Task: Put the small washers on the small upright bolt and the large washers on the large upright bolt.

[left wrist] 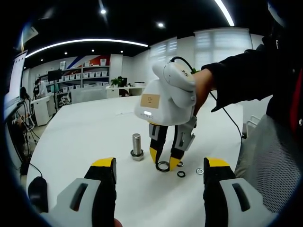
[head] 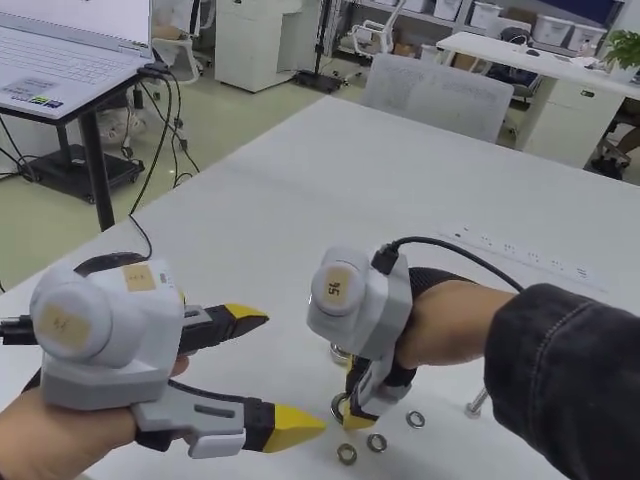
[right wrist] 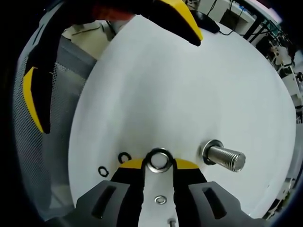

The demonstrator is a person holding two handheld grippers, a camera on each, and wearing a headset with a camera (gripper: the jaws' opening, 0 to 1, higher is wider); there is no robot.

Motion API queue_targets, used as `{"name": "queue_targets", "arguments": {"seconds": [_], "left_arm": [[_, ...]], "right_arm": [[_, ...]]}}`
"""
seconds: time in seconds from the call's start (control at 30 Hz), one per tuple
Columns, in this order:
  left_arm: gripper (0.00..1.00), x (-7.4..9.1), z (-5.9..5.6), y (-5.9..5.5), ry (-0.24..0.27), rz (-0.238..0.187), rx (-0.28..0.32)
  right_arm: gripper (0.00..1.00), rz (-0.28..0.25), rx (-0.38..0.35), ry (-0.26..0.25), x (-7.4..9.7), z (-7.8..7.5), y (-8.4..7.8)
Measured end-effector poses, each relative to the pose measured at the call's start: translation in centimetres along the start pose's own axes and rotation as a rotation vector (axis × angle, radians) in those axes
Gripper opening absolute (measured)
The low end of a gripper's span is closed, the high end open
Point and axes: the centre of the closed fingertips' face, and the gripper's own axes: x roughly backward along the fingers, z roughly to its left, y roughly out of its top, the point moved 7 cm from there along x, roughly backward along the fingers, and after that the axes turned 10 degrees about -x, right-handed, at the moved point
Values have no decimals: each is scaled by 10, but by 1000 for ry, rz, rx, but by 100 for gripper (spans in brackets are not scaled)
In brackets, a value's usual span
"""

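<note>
Head view, step: the right gripper (head: 352,418) has its claw clamped on a washer (head: 341,405) held low over the table (head: 420,180). I judge the step to be taking this ring to its bolt.
Head view, how: raise the ring above the bolt's tip before moving across, and keep it level so that it does not knock the bolt.
Head view, pose: the right gripper points steeply down, with the wrist bent over it. The left gripper (head: 272,372) waits at the near left, its jaws wide apart and empty, aimed right towards the work.
Head view, other parts: three loose washers (head: 377,442) lie just near of the right tips. The small bolt (head: 476,403) is to the right, apart; I cannot tell whether it stands straight.
Left gripper view, target: the large bolt (left wrist: 137,145) stands upright just on the far side of the held washer, not touching it. The washer looks bigger than the loose ones, so this is likely its bolt.
Left gripper view, how: centre the hole over the threaded top, lower, then release.
Right gripper view, grip: the two yellow tips pinch the washer by its rim, with the hole clear. The hold looks slight, so a slow move should keep the washer from twisting.
</note>
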Motion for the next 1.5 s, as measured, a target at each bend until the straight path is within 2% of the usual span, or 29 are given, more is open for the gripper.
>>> {"name": "queue_targets", "arguments": {"seconds": [0.43, 0.83, 1.5], "left_arm": [[75, 0, 0, 0, -4, 1, -2], [75, -2, -1, 2, -8, 2, -6], [74, -4, -2, 3, -15, 1, -11]], "right_arm": [[23, 7, -12, 3, 7, 2, -7], [23, -7, -14, -8, 23, 2, -13], [23, -17, -37, -40, 53, -1, -33]]}}
